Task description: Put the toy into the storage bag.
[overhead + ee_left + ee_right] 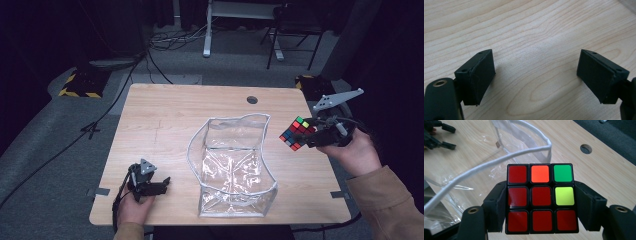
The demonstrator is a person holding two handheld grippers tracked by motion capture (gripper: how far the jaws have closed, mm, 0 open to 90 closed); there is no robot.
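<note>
Left tongs (159, 184): low over the bench near its front-left corner, left hand (134, 205) gripping from behind, jaws spread wide, nothing between them. Right tongs (306, 134): raised at the right edge, jaws pointing left, clamped on a cube (541, 198) from both sides. Right hand (354, 154) cups the body from below; tan sleeve (390, 205) enters from bottom right.

Mostly red cube (541, 198), clear bag (235, 170)
</note>
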